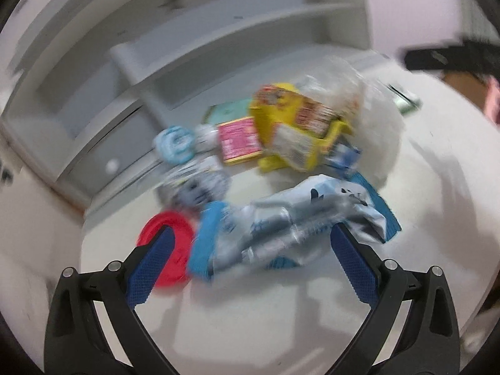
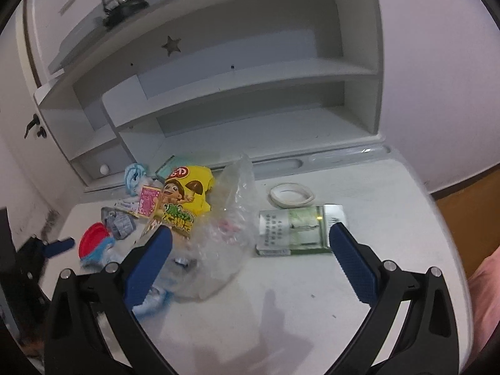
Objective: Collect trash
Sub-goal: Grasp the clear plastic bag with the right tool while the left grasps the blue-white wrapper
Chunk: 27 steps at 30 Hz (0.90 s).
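We see the white desk (image 2: 359, 297) bare toward its near edge, shelving (image 2: 250, 93) behind. Trash clusters centre-left: clear plastic bag (image 2: 228, 234), yellow snack packet (image 2: 187, 200), green-white box (image 2: 300, 231), red lid (image 2: 92, 239). Left gripper (image 1: 250, 243) and right gripper (image 2: 250, 247) both spread wide, holding nothing.

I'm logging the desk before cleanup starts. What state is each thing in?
Left tongs: open, empty, blue-and-silver wrapper between the fingers.
Right tongs: open, empty.
Blue-and-silver wrapper: crumpled, lying on the desk.
Clear plastic bag: crumpled, slumped on the desk.
Yellow snack bag: crumpled.
Red lid: lying flat.
Green-and-white box: lying flat.
White ring: lying flat.
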{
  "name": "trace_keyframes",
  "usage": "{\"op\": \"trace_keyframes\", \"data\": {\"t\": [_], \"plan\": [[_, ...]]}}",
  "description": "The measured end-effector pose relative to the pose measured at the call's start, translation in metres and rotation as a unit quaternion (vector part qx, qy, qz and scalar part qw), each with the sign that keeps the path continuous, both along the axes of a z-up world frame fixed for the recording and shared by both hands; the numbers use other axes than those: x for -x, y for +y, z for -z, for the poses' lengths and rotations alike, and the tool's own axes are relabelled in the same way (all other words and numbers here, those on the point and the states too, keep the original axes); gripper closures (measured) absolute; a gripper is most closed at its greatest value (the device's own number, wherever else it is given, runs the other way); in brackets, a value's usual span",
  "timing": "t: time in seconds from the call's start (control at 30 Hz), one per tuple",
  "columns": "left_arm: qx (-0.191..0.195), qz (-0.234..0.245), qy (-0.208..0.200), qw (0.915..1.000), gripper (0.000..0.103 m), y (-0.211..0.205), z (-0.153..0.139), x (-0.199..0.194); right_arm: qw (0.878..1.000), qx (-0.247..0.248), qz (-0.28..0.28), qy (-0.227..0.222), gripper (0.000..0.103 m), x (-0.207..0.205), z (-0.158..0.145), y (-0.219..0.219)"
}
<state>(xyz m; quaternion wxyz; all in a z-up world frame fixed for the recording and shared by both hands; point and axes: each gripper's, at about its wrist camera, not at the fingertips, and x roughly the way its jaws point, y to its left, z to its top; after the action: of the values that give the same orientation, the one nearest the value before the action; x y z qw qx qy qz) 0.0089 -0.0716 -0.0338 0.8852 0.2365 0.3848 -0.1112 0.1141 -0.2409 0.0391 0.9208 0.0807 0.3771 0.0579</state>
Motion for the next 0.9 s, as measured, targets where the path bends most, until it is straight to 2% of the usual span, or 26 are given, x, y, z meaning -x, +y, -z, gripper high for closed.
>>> {"op": "trace_keyframes", "data": {"t": [0.1, 0.17, 0.2, 0.23, 0.27, 0.3, 0.37, 0.47, 0.7, 0.8, 0.9], "plan": [[-0.017, 0.034, 0.024, 0.999, 0.006, -0.011, 0.01, -0.012, 0.997, -0.059, -0.006, 0.049, 0.006, -0.023, 0.02, -0.003], [-0.004, 0.046, 0.035, 0.9983, 0.008, -0.017, 0.013, -0.022, 0.996, -0.066, -0.009, 0.067, 0.008, -0.036, 0.034, 0.0], [0.007, 0.049, 0.043, 0.9978, 0.012, -0.015, 0.015, -0.025, 0.995, -0.064, -0.011, 0.074, 0.02, -0.041, 0.04, 0.003], [0.021, 0.051, 0.051, 0.9972, 0.023, -0.014, 0.017, -0.029, 0.994, -0.069, -0.017, 0.085, 0.03, -0.045, 0.046, 0.005], [0.033, 0.048, 0.055, 0.9968, 0.035, -0.013, 0.017, -0.03, 0.991, -0.083, -0.03, 0.096, 0.057, -0.049, 0.054, 0.009], [0.044, 0.045, 0.055, 0.9965, 0.042, -0.012, 0.017, -0.031, 0.99, -0.091, -0.04, 0.102, 0.062, -0.051, 0.059, 0.012], [0.084, 0.038, 0.067, 0.9935, 0.052, -0.004, 0.013, -0.035, 0.991, -0.083, -0.052, 0.094, 0.065, -0.048, 0.063, 0.019], [0.111, 0.026, 0.071, 0.991, 0.057, 0.005, 0.011, -0.034, 0.993, -0.069, -0.06, 0.08, 0.066, -0.039, 0.057, 0.026], [0.132, 0.005, 0.034, 0.9906, 0.06, 0.012, -0.023, -0.014, 0.998, -0.035, -0.03, 0.038, 0.067, -0.024, 0.027, 0.007], [0.156, 0.003, 0.019, 0.9876, 0.06, 0.02, -0.04, -0.002, 0.999, -0.034, -0.017, 0.023, 0.067, -0.019, 0.017, -0.005], [0.199, 0.005, 0.011, 0.98, 0.06, 0.029, -0.057, 0.007, 0.999, -0.034, -0.01, 0.016, 0.067, -0.013, 0.011, -0.014]]}}
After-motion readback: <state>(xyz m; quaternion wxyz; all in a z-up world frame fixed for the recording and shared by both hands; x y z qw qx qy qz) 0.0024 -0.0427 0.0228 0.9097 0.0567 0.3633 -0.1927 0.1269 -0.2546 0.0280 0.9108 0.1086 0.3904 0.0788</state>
